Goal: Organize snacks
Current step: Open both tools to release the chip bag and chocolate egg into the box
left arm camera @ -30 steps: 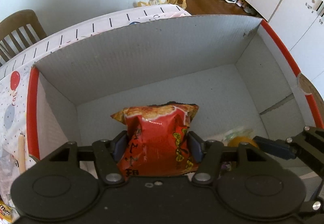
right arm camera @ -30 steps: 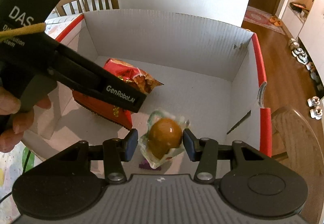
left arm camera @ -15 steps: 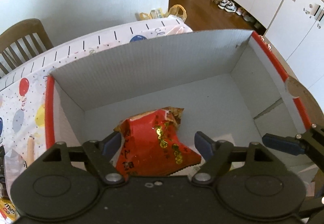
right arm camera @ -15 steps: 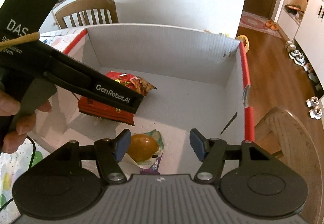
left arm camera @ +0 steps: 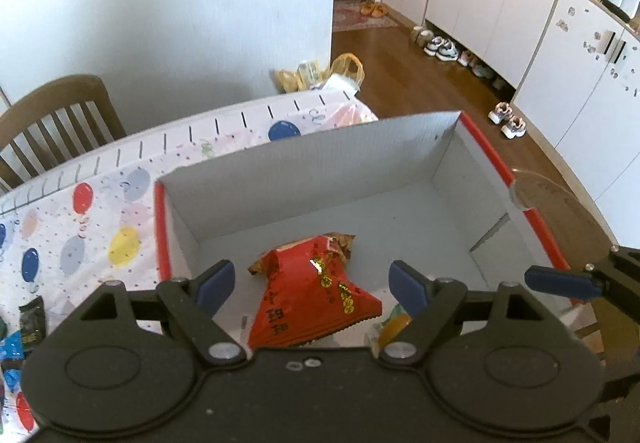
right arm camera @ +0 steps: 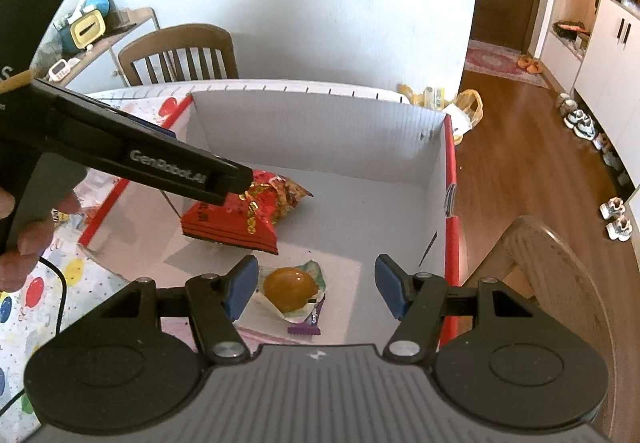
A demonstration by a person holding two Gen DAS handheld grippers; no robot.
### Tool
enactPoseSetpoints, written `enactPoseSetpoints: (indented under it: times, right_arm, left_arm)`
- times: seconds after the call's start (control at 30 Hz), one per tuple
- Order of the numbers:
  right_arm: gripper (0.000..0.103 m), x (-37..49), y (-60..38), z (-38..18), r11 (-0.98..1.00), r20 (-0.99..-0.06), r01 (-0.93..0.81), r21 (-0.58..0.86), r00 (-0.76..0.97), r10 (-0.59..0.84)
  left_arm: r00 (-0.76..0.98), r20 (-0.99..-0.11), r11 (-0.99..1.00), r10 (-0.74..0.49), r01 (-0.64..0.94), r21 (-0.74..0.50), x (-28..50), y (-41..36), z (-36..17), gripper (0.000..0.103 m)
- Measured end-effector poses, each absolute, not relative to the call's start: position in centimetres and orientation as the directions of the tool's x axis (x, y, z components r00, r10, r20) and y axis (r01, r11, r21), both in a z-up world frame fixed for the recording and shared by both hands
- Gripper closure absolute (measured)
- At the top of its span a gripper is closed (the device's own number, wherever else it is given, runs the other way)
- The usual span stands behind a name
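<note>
A: Firstly, jaws. Left gripper (left arm camera: 310,283)?

B: Jaws wide, holding nothing, poised above the near part of the cardboard box (left arm camera: 304,179). Right gripper (right arm camera: 316,285): jaws wide as well, nothing between them, over the box's near right part.

A: Items nearest the grippers?

B: One clear-wrapped orange-brown pastry (right arm camera: 290,289), lying on the box floor by the near wall, just beside the right gripper's left finger. Touching its near edge, a small purple wrapper (right arm camera: 310,325); contents cannot be told.

A: Next item back?

B: One red snack bag (left arm camera: 314,301), flat on the box floor, left of centre, close to the pastry; its sealed dark end faces the near wall, its crimped top points to the far wall.

A: The container itself?

B: Grey inside, red along the rims, standing on the desk's balloon-print cloth (left arm camera: 80,219) at the right end. Small packets (left arm camera: 30,323) lie on the cloth by the near left edge.

A: Beyond the far edge?

B: One wooden chair (right arm camera: 178,55).
</note>
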State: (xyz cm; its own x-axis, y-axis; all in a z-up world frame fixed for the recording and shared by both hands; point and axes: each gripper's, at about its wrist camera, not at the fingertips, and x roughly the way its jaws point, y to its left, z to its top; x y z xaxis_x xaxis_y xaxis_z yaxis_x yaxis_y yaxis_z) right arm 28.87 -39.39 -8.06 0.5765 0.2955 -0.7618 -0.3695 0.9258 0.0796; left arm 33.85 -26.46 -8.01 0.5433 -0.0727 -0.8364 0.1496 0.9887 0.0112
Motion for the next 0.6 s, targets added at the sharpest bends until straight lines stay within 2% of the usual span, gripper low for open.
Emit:
enactPoseSetpoints:
  times: [0.37, 0.6]
  right_arm:
    - [0.038, 25.8, -38.0, -5.2, 0.917, -0.718, -0.387, 0.100, 0.610, 0.336]
    - [0.033, 23.8, -35.8, -3.0, 0.903, -0.677, -0.418, 0.100, 0.636, 0.370]
  left_arm:
    - [0.592, -0.801, 0.991, -0.090, 0.133, -0.013, 30.0, -23.7, -4.8, 0.019]
    - [0.627, -0.773, 0.993, -0.094, 0.110, -0.031, 27.2, -21.5, -2.8, 0.019]
